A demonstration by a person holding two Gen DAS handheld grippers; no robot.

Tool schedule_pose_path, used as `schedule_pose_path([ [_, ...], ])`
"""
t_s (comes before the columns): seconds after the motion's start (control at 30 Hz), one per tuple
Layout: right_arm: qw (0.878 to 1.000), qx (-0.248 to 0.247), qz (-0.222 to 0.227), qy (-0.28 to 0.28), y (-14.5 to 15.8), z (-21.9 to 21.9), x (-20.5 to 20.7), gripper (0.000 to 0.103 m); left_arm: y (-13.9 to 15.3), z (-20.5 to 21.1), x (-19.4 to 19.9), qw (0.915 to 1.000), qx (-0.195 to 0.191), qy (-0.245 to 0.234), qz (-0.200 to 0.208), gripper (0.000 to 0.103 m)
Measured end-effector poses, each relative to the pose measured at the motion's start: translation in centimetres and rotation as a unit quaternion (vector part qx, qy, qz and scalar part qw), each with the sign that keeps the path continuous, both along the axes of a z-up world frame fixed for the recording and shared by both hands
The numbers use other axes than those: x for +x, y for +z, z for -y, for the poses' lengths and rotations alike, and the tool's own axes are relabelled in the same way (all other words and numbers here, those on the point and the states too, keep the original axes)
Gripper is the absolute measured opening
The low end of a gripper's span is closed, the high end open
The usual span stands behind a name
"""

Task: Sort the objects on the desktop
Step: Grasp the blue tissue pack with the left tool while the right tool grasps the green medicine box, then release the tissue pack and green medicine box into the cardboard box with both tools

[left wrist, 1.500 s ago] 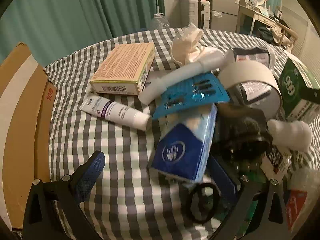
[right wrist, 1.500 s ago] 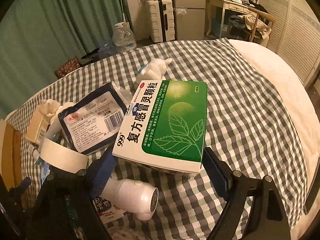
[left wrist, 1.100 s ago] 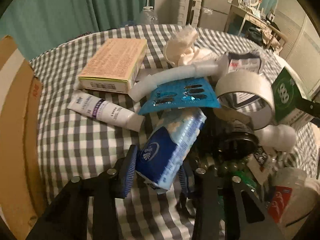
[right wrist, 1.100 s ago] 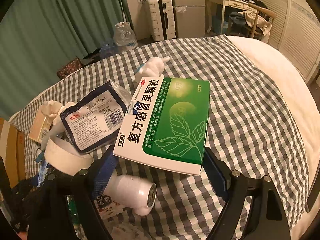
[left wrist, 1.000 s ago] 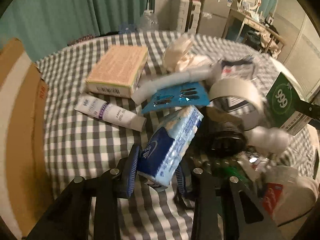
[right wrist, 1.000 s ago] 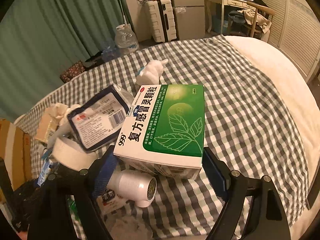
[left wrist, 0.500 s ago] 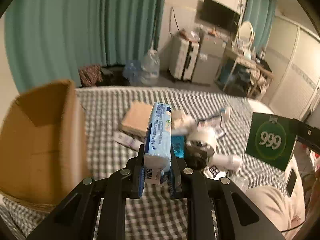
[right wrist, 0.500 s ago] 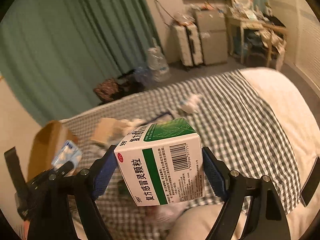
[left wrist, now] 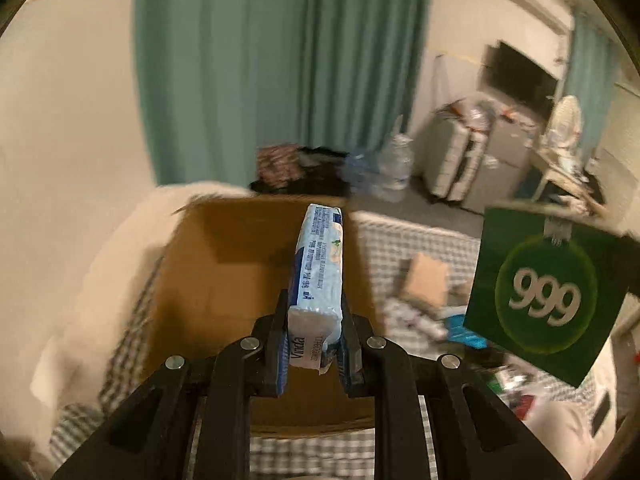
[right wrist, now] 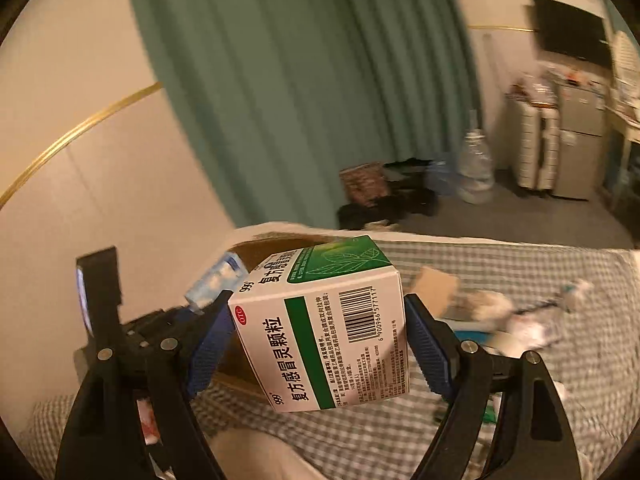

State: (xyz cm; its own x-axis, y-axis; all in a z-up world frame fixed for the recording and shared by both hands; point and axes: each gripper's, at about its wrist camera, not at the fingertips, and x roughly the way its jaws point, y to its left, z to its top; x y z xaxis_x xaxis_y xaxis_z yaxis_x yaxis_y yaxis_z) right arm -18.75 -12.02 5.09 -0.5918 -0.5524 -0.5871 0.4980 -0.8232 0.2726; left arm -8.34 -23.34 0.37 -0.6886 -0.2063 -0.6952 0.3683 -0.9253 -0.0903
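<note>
Tissue pack (left wrist: 318,280) stands on end in the left claw (left wrist: 314,354), pinched across its thin faces near the lower end only, directly above the open carton (left wrist: 224,280); most of its length rises free above the pads. Risk one: the soft wrapper could bend or slide in so low and narrow a grip, and the pack may tip sideways and miss the carton mouth if released while the hand is swinging; the blur in both views suggests fast travel. Medicine box (right wrist: 324,328), white and green with a barcode face, is clamped across its width in the widely spread right claw (right wrist: 318,344), just to the right of the carton and raised above the checked cloth (right wrist: 520,280). Risk two: the two claws are close together beside the carton, so the box corner could strike the left claw or the pack as both converge on one opening. Risk three: the box is held tilted, and smooth card could rotate between the pads. Remaining clutter (left wrist: 424,312) lies right of the carton, too blurred to itemise.
</note>
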Motion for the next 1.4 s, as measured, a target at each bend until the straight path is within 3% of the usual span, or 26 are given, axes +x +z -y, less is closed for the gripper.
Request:
schedule_pose_path([
  [0.2, 0.997, 0.019, 0.052, 0.046, -4.4, 6.7, -2.3, 0.082, -5.2, 3.3, -0.1, 0.9982, 0.041, 0.020, 0.040, 0.019],
  [0.43, 0.994, 0.026, 0.091, 0.052, -7.8, 9.0, -4.5, 0.082, -7.8, 4.7, -0.3, 0.9972, 0.055, 0.007, 0.049, 0.019],
  [0.5, 0.994, 0.013, 0.093, 0.054, -8.1, 9.3, -5.1, 0.084, -8.0, 4.8, -0.3, 0.9971, 0.059, 0.013, 0.047, 0.033],
  [0.53, 0.994, 0.004, 0.094, 0.057, -8.1, 9.2, -5.6, 0.084, -8.1, 4.9, -0.2, 0.9968, 0.061, 0.018, 0.047, 0.063],
  [0.57, 0.994, -0.009, 0.096, 0.055, -8.0, 9.1, -5.6, 0.084, -8.0, 5.0, -0.1, 0.9967, 0.059, 0.028, 0.048, 0.086],
  [0.6, 0.994, -0.023, 0.097, 0.051, -7.9, 8.9, -5.6, 0.085, -7.9, 5.0, 0.2, 0.9968, 0.053, 0.040, 0.044, 0.091],
  [0.63, 0.994, -0.033, 0.097, 0.046, -7.5, 8.7, -5.6, 0.091, -7.6, 5.2, 0.3, 0.9971, 0.050, 0.045, 0.035, 0.091],
  [0.7, 0.994, -0.046, 0.091, 0.041, -6.7, 7.8, -5.2, 0.092, -7.0, 5.1, 0.9, 0.9974, 0.042, 0.053, 0.027, 0.091],
  [0.87, 0.998, -0.048, 0.047, 0.013, -4.1, 4.3, -3.9, 0.092, -5.2, 3.9, 1.9, 0.9973, 0.027, 0.065, 0.017, 0.093],
  [1.1, 0.998, -0.038, -0.012, -0.051, -1.0, -5.2, -0.4, 0.093, -2.9, -2.1, 3.5, 0.9992, 0.021, 0.034, -0.006, 0.097],
  [1.27, 0.991, -0.007, -0.043, -0.123, -0.9, -13.6, 1.9, 0.093, -2.9, -7.2, 2.5, 0.9990, 0.042, 0.007, -0.016, 0.103],
  [1.4, 0.986, 0.021, -0.039, -0.160, -2.2, -18.7, 2.2, 0.093, -3.7, -11.5, 0.8, 0.9986, 0.048, -0.017, -0.012, 0.103],
])
